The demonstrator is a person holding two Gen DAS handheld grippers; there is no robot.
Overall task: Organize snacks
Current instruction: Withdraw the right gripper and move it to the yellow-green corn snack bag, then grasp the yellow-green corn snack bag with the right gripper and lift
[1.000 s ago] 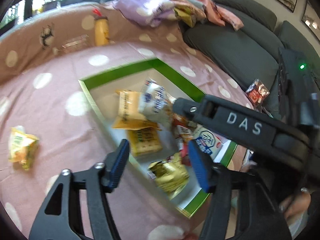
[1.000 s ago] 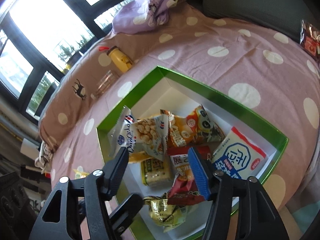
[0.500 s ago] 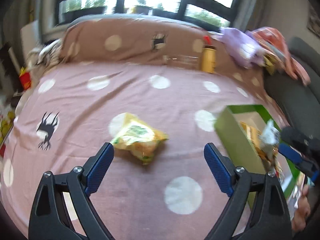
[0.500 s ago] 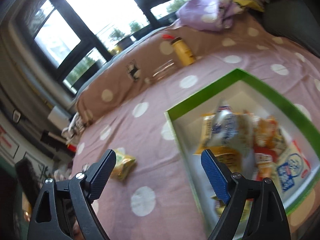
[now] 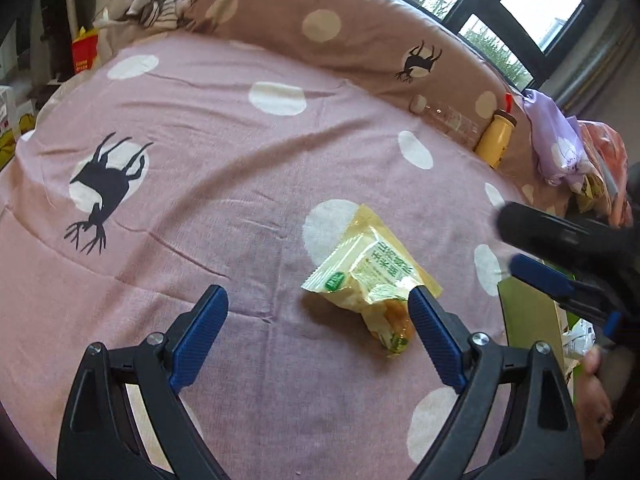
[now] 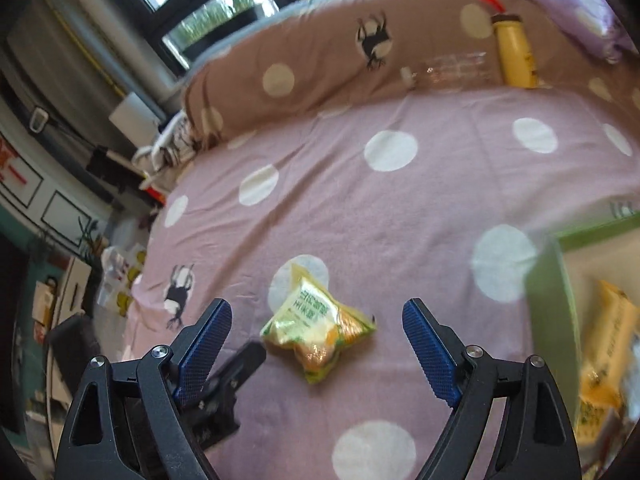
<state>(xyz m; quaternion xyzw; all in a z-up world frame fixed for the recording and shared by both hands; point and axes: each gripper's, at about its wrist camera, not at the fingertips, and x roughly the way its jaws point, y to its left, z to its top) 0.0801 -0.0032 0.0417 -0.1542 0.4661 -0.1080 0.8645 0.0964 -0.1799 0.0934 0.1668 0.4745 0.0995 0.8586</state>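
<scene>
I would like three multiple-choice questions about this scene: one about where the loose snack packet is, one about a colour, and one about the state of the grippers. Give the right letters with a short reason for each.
1. Where is the yellow-green snack packet?
A. inside the green box
B. on the pink dotted cloth
C. held in a gripper

2. What colour is the bottle by the brown pillow?
A. yellow
B. blue
C. white

3. How are the two grippers?
A. both open
B. both shut
C. one shut on the packet

Answers:
1 B: the packet lies on the cloth, apart from the green box.
2 A: its body is yellow, with a red cap.
3 A: the left gripper and right gripper have their fingers spread, holding nothing.
</scene>
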